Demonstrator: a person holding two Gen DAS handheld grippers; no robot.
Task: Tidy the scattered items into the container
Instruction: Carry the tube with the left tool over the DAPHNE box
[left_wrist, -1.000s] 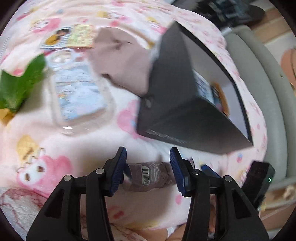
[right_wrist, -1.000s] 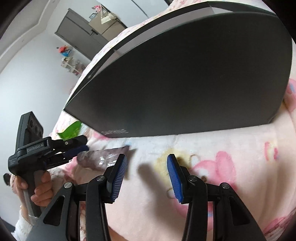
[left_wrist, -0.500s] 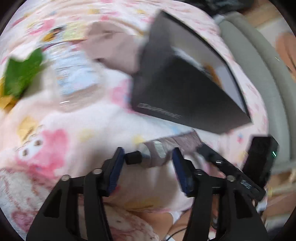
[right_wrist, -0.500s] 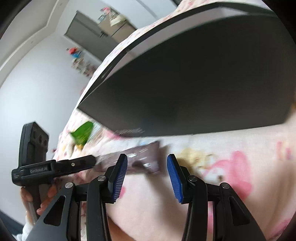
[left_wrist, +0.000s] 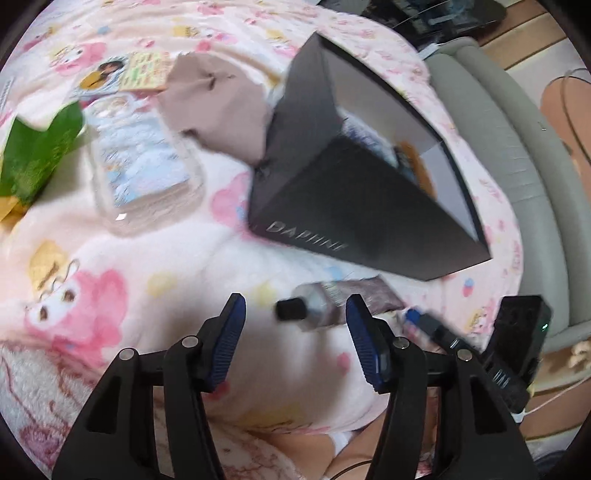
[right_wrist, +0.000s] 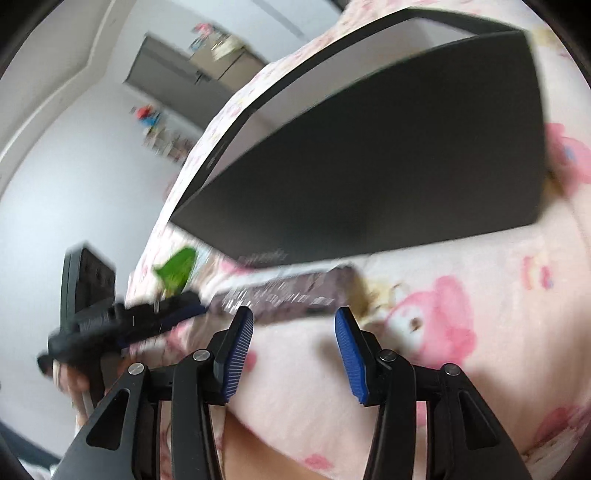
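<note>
A brownish tube with a black cap (left_wrist: 332, 299) lies on the pink blanket just beyond the tips of my left gripper (left_wrist: 294, 314). Its jaws are closing, and the pads do not touch the tube. The cap end sits in the gap and the body runs behind the right-hand finger. The open black box (left_wrist: 351, 206) stands right behind the tube, with a few items inside. My right gripper (right_wrist: 294, 332) is open and empty. The tube (right_wrist: 291, 291) and the box wall (right_wrist: 388, 184) are just ahead of it. The right gripper (left_wrist: 417, 319) reaches in from the right in the left wrist view.
Left of the box lie a beige cloth (left_wrist: 218, 99), a clear case with a picture (left_wrist: 140, 166), a green packet (left_wrist: 37, 155) and a printed card (left_wrist: 129, 72). A grey padded edge (left_wrist: 517, 147) borders the blanket on the right.
The tube sat between my left fingers a second ago; now it lies on the blanket just past the tips, with the jaws wider. My right gripper has come closer to the tube.
</note>
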